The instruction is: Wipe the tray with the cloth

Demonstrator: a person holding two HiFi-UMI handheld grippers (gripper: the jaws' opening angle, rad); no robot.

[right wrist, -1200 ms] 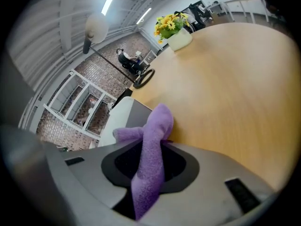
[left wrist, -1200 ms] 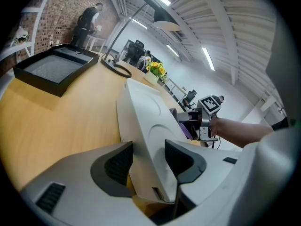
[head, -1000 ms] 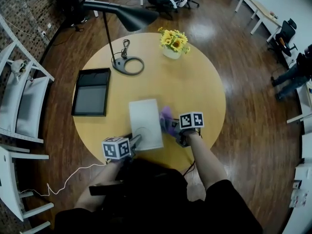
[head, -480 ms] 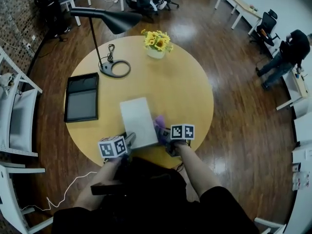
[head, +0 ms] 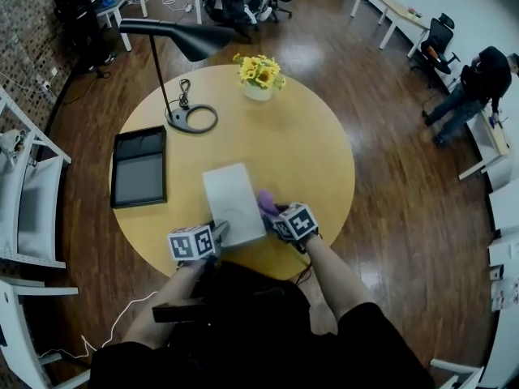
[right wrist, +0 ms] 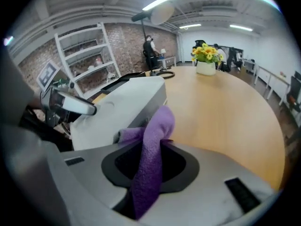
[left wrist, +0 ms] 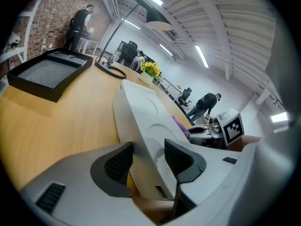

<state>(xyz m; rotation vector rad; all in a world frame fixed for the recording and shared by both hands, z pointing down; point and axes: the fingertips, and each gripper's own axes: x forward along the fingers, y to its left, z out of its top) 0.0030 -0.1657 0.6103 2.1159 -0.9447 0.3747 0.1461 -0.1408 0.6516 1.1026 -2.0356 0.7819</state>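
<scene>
A white rectangular tray (head: 233, 201) lies near the front of the round wooden table (head: 316, 152). My left gripper (head: 217, 232) is shut on the tray's near rim, and in the left gripper view the tray (left wrist: 141, 112) runs up between the two dark pads (left wrist: 117, 163). My right gripper (head: 274, 217) is at the tray's right edge, shut on a purple cloth (head: 266, 202). In the right gripper view the cloth (right wrist: 153, 145) sticks up from between the jaws and folds over against the tray's side wall (right wrist: 127, 102).
A black tray (head: 139, 167) sits at the table's left. A black desk lamp stands behind it, its base (head: 191, 119) on the table and its head (head: 174, 36) above. A pot of yellow flowers (head: 259, 75) is at the far edge. White chairs (head: 20, 209) stand left.
The right gripper has turned, so its marker cube now sits tilted, and has edged slightly towards the tray with the cloth. The left gripper still grips the tray's near rim.
</scene>
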